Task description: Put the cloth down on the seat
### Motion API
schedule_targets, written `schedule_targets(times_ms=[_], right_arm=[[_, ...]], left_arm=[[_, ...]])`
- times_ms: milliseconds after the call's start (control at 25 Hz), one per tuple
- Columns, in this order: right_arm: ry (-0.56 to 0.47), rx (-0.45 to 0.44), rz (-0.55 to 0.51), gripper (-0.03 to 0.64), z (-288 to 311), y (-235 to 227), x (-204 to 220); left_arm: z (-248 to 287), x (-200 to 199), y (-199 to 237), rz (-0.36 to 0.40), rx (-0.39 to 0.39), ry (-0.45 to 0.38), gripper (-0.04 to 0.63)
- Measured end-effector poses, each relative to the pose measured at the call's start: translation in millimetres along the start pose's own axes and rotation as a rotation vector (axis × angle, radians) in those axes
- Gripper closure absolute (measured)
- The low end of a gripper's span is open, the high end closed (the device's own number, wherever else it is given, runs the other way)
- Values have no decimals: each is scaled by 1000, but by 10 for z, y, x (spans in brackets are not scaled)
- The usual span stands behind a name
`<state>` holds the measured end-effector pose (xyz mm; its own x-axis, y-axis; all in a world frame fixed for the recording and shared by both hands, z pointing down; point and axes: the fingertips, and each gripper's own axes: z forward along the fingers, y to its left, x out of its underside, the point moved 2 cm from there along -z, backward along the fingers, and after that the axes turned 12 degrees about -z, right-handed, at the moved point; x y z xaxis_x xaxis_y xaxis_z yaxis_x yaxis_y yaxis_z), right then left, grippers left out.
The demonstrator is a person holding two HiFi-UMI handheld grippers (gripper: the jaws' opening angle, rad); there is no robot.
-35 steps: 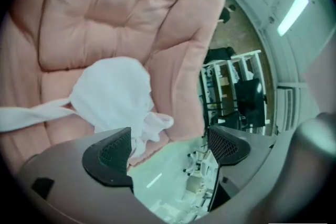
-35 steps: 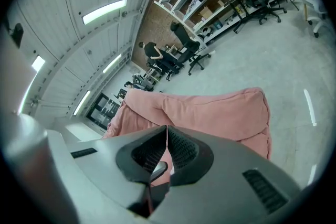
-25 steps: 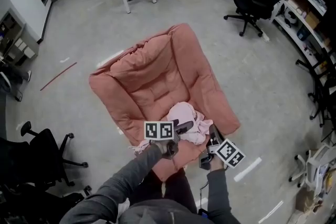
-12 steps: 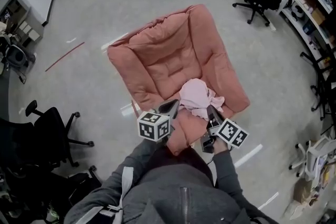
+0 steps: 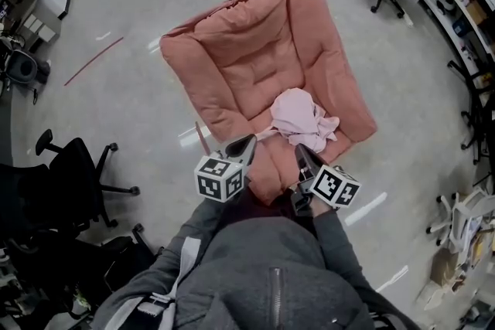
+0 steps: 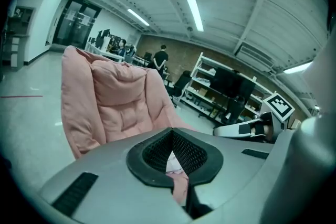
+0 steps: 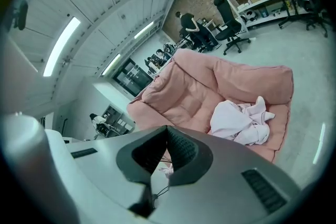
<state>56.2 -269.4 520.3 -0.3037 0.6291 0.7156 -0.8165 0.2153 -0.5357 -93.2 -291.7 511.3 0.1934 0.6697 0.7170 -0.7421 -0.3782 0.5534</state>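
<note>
The cloth (image 5: 302,118) lies on the seat of the pink chair (image 5: 247,66), near its front edge. The left tool (image 5: 241,144) and the right tool (image 5: 302,158) are both closed and hold nothing. The job looks done. Next, the tools only need to move away.

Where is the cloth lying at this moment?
In the head view, the cloth lies crumpled on the front right part of the pink chair's seat, ahead of the right gripper.
</note>
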Motion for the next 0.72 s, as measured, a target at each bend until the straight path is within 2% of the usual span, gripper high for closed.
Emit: schedule_targets(times_ms=[200,400,720], right_arm=[[6,5,-56,607,8,57,-4],[30,-7,-59,606,22,103,77],[39,-6,-42,606,25,63,105]], left_arm=[[7,70,-99,9,34,16,588],[50,195,-161,31,60,66,588],[104,294,-98,23,43,116,588]])
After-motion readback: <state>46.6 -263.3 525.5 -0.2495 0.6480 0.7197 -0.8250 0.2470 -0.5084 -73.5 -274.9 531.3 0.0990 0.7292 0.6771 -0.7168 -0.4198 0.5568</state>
